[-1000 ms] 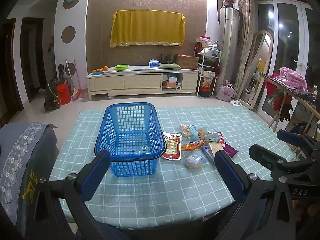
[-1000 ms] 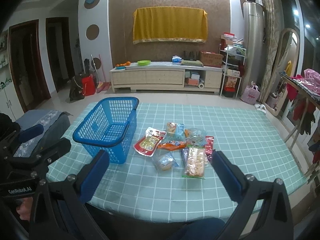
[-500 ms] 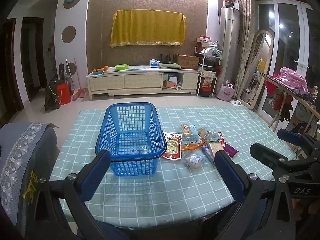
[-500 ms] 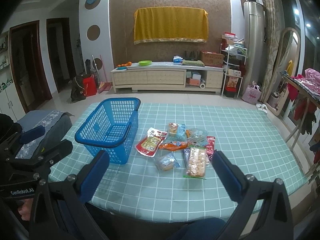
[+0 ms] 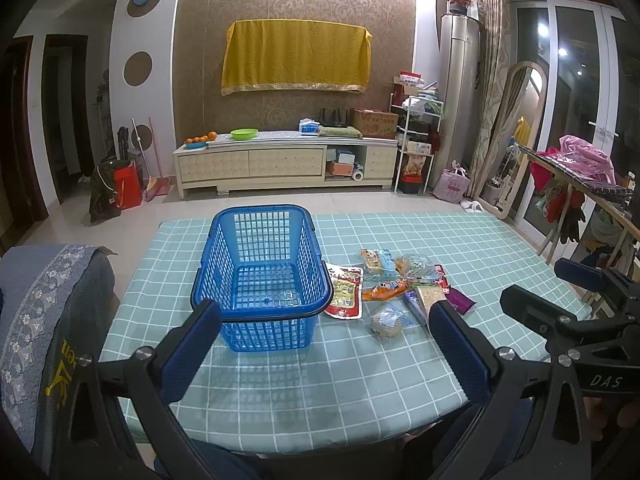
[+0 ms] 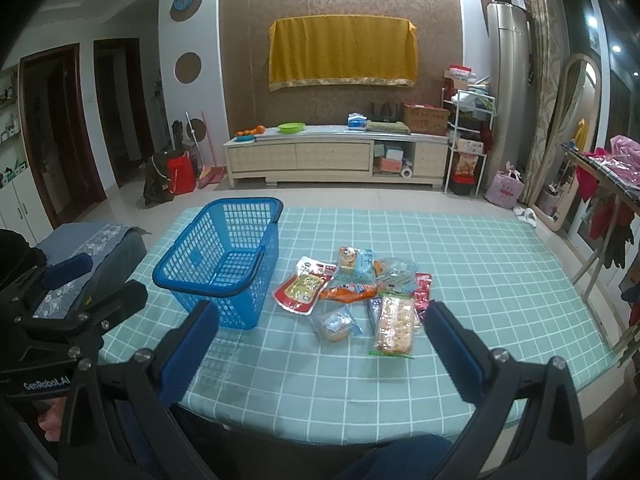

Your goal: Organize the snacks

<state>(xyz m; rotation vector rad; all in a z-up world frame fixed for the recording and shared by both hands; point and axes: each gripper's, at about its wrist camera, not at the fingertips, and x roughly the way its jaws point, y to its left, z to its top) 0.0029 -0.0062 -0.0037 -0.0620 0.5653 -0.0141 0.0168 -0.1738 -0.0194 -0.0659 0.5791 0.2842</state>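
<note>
So, left claw point(image 5: 324, 346): spread wide, holding nothing, above the counter's near edge.
Right claw point(image 6: 320, 346): likewise spread, holding nothing.
Basket point(image 5: 262, 276): upright on the counter point(image 5: 360, 380), nothing inside.
Snacks point(image 6: 356, 292): heaped just right of the basket.

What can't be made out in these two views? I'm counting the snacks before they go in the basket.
- Snack pile: packets overlap in both views, so no exact count.
- Purple packet: left wrist view, partly behind the left hand-held gripper finger.
- Packet print: too small to read.
- Blue basket: right wrist view, the near wall hides part of its floor.
- Table near edge: cut off by both grippers.
</note>
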